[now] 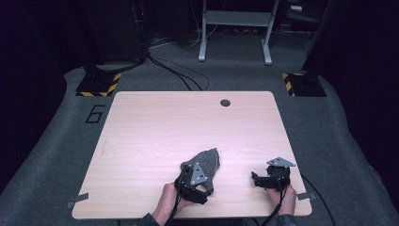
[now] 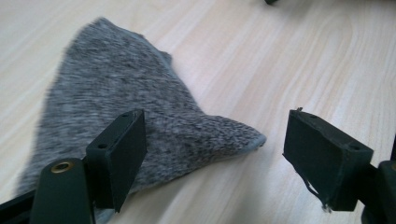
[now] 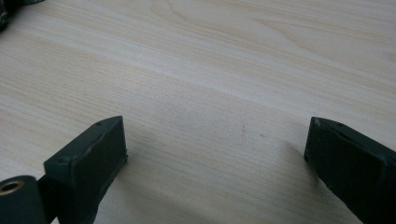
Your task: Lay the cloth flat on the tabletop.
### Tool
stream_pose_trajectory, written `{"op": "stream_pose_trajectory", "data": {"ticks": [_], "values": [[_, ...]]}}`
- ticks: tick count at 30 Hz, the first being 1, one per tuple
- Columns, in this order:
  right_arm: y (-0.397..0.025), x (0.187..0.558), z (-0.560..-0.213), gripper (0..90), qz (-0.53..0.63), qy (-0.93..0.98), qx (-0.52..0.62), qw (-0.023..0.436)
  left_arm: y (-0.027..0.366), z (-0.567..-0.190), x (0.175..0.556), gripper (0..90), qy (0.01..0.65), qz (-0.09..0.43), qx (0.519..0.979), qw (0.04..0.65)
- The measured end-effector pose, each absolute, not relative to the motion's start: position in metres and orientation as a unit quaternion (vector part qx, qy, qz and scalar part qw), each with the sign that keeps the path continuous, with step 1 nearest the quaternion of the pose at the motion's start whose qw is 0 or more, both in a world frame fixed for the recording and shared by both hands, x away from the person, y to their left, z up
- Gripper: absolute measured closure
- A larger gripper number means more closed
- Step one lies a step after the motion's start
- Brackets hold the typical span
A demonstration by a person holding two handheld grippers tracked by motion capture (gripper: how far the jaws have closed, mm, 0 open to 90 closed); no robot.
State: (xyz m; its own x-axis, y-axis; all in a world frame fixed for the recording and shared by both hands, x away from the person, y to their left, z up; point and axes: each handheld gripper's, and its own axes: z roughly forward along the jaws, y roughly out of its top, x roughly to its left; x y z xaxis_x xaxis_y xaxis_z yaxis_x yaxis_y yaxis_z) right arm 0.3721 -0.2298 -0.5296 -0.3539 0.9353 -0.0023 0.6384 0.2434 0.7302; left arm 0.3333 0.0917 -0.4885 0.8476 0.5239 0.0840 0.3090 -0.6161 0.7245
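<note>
My left gripper (image 2: 215, 154) hangs over the grey fuzzy cloth (image 2: 116, 98) near the table's (image 1: 155, 122) front edge — jaws spread wide, one over the fabric, one over bare wood. My right gripper (image 3: 217, 158) — also wide open, holding nothing, well apart from the cloth.

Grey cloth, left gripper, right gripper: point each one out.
grey cloth (image 2: 116, 84), left gripper view, on the middle of its fuzzy top face.
left gripper (image 1: 193, 165), high view, midway between its fingers, over the cloth.
right gripper (image 1: 254, 178), high view, midway between its fingers.
</note>
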Motion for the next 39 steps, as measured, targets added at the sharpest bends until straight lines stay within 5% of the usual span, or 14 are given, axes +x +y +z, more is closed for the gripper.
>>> {"op": "stream_pose_trajectory", "data": {"ticks": [8,23,39], "values": [[-0.230,0.372,-0.530,5.0,0.327,0.755,0.521,0.227,0.084,-0.505,0.340,27.0,0.234,0.136,0.900,0.342],[-0.230,0.372,-0.530,5.9,0.328,0.756,0.518,0.228,0.092,-0.514,0.347,80.1,0.250,0.137,0.893,0.348],[-0.208,0.368,-0.516,20.2,0.390,0.747,0.507,0.185,0.119,-0.484,0.351,83.7,0.284,0.134,0.856,0.411]]}}
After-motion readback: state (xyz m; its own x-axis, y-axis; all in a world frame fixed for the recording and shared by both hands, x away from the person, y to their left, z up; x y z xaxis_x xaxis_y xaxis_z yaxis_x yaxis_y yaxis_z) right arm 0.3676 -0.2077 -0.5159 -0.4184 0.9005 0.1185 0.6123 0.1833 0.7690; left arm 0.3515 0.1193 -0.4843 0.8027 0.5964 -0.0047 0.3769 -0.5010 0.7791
